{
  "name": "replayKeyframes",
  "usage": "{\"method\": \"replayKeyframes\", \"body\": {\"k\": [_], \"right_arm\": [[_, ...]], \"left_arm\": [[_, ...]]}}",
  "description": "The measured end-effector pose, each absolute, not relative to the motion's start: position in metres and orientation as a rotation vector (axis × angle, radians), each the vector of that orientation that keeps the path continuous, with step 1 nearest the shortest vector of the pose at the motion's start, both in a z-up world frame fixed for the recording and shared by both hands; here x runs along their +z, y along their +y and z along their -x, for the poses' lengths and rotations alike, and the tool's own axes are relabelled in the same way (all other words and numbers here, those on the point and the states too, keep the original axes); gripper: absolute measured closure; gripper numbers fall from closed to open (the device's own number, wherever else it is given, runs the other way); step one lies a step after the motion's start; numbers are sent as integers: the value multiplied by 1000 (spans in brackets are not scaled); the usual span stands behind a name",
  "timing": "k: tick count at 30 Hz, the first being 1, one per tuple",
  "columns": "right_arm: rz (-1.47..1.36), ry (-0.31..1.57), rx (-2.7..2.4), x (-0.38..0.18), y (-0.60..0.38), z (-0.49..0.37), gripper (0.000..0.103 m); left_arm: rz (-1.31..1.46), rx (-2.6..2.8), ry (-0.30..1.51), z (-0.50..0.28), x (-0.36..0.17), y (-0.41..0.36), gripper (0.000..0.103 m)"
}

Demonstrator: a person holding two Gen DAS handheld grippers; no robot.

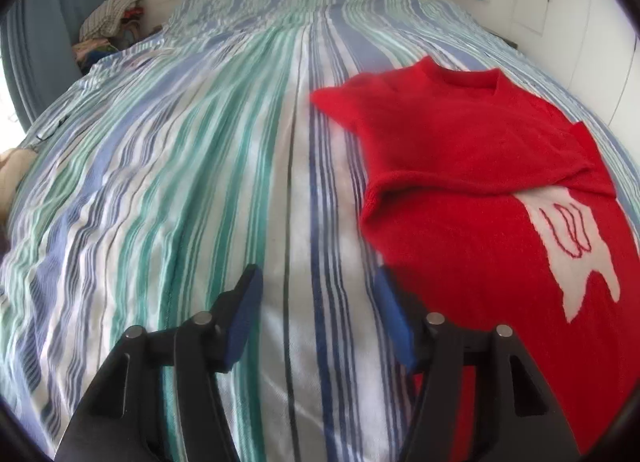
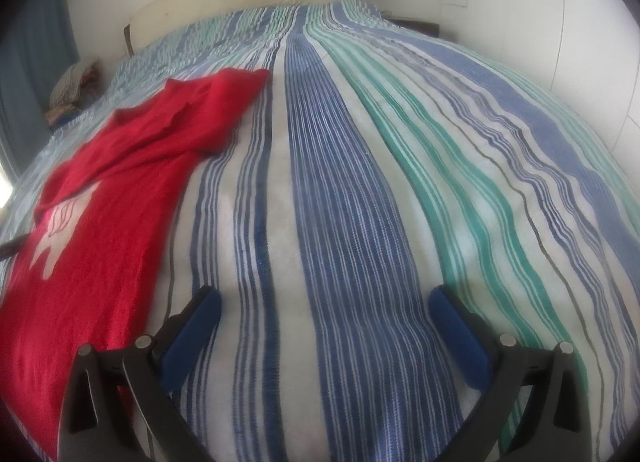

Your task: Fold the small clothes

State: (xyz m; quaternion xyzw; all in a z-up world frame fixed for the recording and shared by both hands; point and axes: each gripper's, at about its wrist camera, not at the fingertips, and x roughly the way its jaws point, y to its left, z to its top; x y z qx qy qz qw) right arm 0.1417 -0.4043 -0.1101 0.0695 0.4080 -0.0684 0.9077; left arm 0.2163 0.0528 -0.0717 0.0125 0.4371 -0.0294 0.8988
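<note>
Striped bedspread (image 1: 200, 182), red sweater (image 1: 460, 166) partly folded on it.
Left gripper (image 1: 318, 294) and right gripper (image 2: 324, 306) beside sweater, jaws apart, empty; clothes pile (image 1: 112, 22) far off.

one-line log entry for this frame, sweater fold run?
stage: mid-fold | red sweater: one sleeve folded across chest, on striped bedspread | left gripper: open, empty | right gripper: open, empty

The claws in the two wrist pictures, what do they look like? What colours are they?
Both look alike. The left claw has two black, angular plastic arms joined with round silver pins, and each finger ends in a flat dark-blue pad. The right claw is built the same: black frame, silver pins, blue padded fingers. No cables, labels or sleeves show in either view.
</note>
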Motion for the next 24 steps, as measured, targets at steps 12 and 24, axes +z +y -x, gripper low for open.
{"method": "replayKeyframes", "body": {"k": [12, 24], "right_arm": [[-142, 841, -141, -110, -404, -141, 0], [-150, 832, -133, -110, -405, -139, 0]], "left_arm": [[126, 8, 892, -176, -90, 94, 12], [81, 18, 911, -177, -94, 87, 5]]}}
